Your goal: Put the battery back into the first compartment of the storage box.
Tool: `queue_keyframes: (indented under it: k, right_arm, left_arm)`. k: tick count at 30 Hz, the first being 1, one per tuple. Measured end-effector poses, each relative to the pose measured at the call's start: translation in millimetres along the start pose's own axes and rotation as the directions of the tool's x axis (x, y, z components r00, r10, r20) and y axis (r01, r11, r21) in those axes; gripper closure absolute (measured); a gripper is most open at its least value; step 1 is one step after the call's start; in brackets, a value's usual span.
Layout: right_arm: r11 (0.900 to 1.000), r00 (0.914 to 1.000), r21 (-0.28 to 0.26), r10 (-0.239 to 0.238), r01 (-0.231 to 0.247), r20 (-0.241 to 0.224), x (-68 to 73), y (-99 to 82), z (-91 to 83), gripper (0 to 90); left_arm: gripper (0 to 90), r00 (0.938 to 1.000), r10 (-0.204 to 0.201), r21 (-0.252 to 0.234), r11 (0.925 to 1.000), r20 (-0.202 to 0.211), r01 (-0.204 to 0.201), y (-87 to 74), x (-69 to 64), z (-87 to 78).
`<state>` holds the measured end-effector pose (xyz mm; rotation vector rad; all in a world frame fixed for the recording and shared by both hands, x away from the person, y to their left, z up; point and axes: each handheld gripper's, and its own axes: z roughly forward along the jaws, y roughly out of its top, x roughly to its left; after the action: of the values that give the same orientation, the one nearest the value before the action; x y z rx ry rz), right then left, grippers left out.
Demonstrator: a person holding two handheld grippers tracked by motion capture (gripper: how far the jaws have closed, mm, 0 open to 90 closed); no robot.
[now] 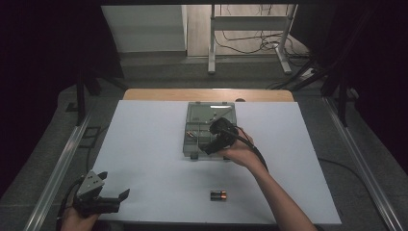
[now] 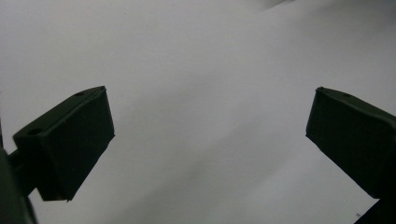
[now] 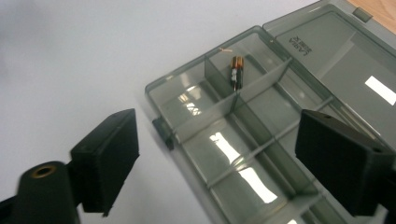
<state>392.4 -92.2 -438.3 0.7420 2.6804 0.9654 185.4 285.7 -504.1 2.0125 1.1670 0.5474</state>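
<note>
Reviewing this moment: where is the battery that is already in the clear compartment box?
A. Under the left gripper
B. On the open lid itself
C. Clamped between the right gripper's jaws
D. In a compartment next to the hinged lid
D: in the right gripper view the battery lies inside a compartment of the box right by the open lid, beyond the open, empty right gripper.
</note>
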Motion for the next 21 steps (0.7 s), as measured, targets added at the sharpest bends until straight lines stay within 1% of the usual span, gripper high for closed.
queue_keyframes:
  k: [2,3,4,5,6,7,8,9,12,13,14,16,19,20,21]
  right_arm:
    - [1.0000,1.0000,-0.006,-0.002,0.002,0.004,1.1,-3.4,-2.5,9.3]
    - [0.9999,1.0000,-0.014,0.001,-0.001,0.000,2.6,-11.1,-7.6,5.9]
    - [0.9999,1.0000,-0.014,0.001,-0.001,0.000,2.6,-11.1,-7.6,5.9]
    - [0.9998,1.0000,-0.020,0.007,-0.007,-0.001,4.3,-18.0,-11.2,2.7]
    - [0.9997,1.0000,-0.022,0.007,-0.007,0.001,4.9,-20.6,-12.4,1.3]
    - [0.9997,1.0000,-0.022,0.007,-0.007,0.001,4.9,-20.6,-12.4,1.3]
    - [0.9998,1.0000,-0.021,0.006,-0.005,0.008,6.0,-24.9,-14.0,0.0]
    - [0.9999,0.9999,-0.009,0.007,-0.007,0.009,7.6,-31.6,-16.3,0.0]
    - [0.9999,0.9999,-0.007,0.015,-0.015,0.006,9.7,-40.5,-20.3,0.0]
    - [0.9999,0.9999,-0.007,0.015,-0.015,0.006,9.7,-40.5,-20.3,0.0]
    - [0.9996,0.9996,-0.004,0.029,-0.029,0.001,11.3,-46.4,-23.9,0.0]
    - [0.9994,0.9994,-0.001,0.035,-0.035,0.000,11.7,-48.2,-25.4,0.0]
    - [0.9971,0.9970,0.000,0.076,-0.076,-0.009,15.1,-55.0,-31.8,0.0]
    - [0.9966,0.9965,0.002,0.083,-0.083,-0.009,15.9,-57.4,-33.9,0.0]
    - [0.9950,0.9951,0.014,0.099,-0.098,-0.010,18.5,-62.1,-37.5,0.0]
  left_arm:
    - [1.7,1.0000,-0.001,0.000,1.0000,0.000,0.001,0.0,0.1,0.1]
    - [1.7,1.0000,-0.002,0.000,1.0000,0.000,0.002,0.0,0.1,0.1]
    - [1.7,1.0000,-0.002,0.000,1.0000,0.000,0.002,0.0,0.2,0.2]
    - [1.7,1.0000,-0.002,0.001,1.0000,0.000,0.002,0.0,0.2,0.2]
    - [1.7,1.0000,-0.002,0.001,1.0000,-0.001,0.002,0.1,0.0,0.2]
    - [1.8,1.0000,-0.002,0.001,1.0000,-0.001,0.002,0.1,0.0,0.2]
    - [1.8,1.0000,-0.002,0.002,1.0000,-0.002,0.002,0.1,0.0,0.3]
    - [1.8,1.0000,-0.001,0.003,1.0000,-0.002,0.001,0.2,-0.1,0.4]
    - [1.8,1.0000,-0.001,0.004,1.0000,-0.003,0.001,0.3,-0.2,0.4]
    - [1.8,1.0000,-0.001,0.003,1.0000,-0.003,0.001,0.3,-0.2,0.4]
    - [1.8,1.0000,0.000,0.004,1.0000,-0.004,0.000,0.3,-0.3,0.5]
    - [1.8,1.0000,-0.001,0.005,1.0000,-0.004,0.001,0.3,-0.3,0.6]
    - [1.9,1.0000,0.002,0.008,1.0000,-0.005,-0.002,0.5,-0.6,1.0]
    - [1.9,1.0000,0.005,0.010,0.9999,-0.006,-0.005,0.6,-0.8,1.0]
    - [1.9,1.0000,0.005,0.009,0.9999,-0.006,-0.005,0.6,-1.0,1.0]
